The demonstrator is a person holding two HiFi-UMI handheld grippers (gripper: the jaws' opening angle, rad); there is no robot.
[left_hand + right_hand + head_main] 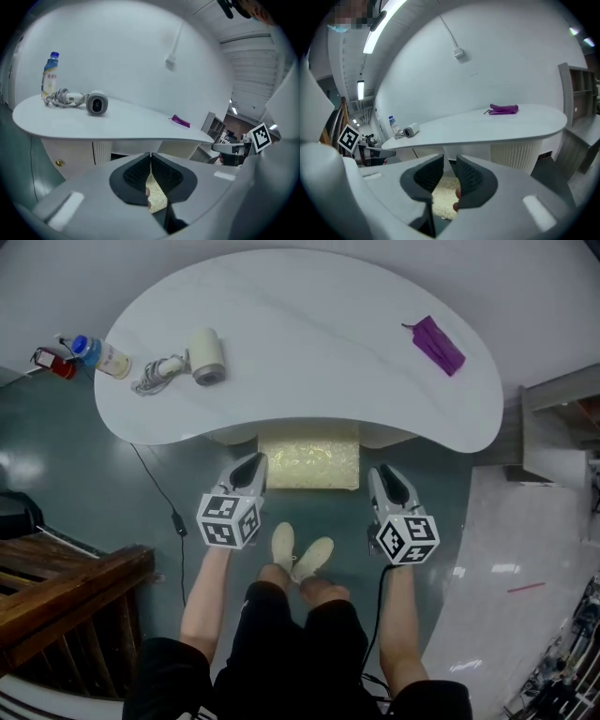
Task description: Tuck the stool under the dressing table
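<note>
The white kidney-shaped dressing table (309, 343) fills the top of the head view. The stool (309, 463), with a pale yellow patterned seat, stands at the table's front recess, its far edge under the tabletop. My left gripper (251, 468) hangs above the stool's left end and my right gripper (386, 479) above its right end; neither touches it. In the left gripper view my gripper (150, 154) has its tips together with nothing held, the stool (157, 197) showing below. In the right gripper view my gripper (450, 159) shows a narrow empty gap above the stool (443, 194).
On the tabletop lie a hair dryer (202, 357) with its coiled cord, a bottle (103, 354) and a purple pouch (438, 343). A black cable (159, 493) runs over the floor. A wooden railing (66, 592) stands lower left, a shelf unit (562, 427) at right. The person's feet (300, 554) stand behind the stool.
</note>
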